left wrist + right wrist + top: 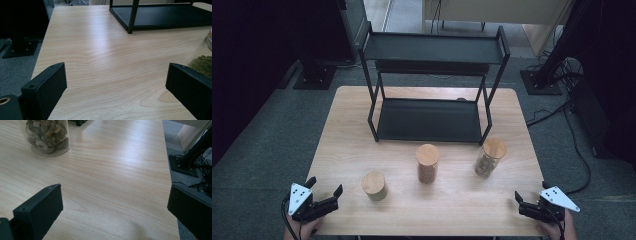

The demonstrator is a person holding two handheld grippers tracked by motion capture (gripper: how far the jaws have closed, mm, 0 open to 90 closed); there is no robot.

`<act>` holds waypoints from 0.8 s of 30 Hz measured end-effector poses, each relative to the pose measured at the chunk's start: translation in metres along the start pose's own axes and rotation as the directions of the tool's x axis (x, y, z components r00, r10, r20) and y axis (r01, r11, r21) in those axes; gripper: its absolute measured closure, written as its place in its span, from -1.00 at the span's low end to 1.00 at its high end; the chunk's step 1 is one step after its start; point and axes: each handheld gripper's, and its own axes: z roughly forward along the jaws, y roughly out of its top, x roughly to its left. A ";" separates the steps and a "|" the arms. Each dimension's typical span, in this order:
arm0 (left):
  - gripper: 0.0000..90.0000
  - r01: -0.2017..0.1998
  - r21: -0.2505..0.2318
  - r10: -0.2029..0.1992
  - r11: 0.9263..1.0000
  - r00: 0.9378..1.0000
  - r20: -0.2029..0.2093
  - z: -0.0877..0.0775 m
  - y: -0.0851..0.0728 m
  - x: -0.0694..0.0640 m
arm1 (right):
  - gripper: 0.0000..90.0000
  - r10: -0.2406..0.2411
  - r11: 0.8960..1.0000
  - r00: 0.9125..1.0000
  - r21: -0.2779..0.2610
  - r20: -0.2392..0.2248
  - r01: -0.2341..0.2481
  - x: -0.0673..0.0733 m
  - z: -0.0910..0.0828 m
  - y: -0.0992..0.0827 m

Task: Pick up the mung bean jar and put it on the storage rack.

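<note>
Dim room, bright tabletop.
I see soft glare across the table point(100, 42) toward twelve o'clock; dark corners, slightly soft focus throughout.

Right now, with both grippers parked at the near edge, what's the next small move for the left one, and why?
Probably ease the left gripper forward and to its right, toward the short jar. Its jaws stand open with nothing between them, and that jar of green contents is the nearest one, upright beside it on the table.

High view looks down and forward over the table point(362, 130) from the near side. Both gripper views sit low and close over the tabletop, facing the rack point(432, 120); left shares rack, right shares the right jar point(47, 135)
</note>
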 end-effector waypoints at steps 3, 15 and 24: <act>-0.92 -0.016 0.004 0.016 1.000 1.000 0.015 0.002 0.000 -0.006 | -1.00 -0.001 1.000 1.000 0.003 0.002 0.001 0.000 0.000 0.000; -0.92 -0.038 0.010 0.037 0.999 0.997 0.066 0.008 0.000 -0.025 | -1.00 -0.009 1.000 1.000 0.005 0.013 0.009 0.001 0.000 0.000; -0.92 -0.052 -0.001 0.052 0.999 0.996 0.078 0.012 0.001 -0.043 | -1.00 -0.014 1.000 1.000 0.010 0.025 0.013 0.003 0.001 0.000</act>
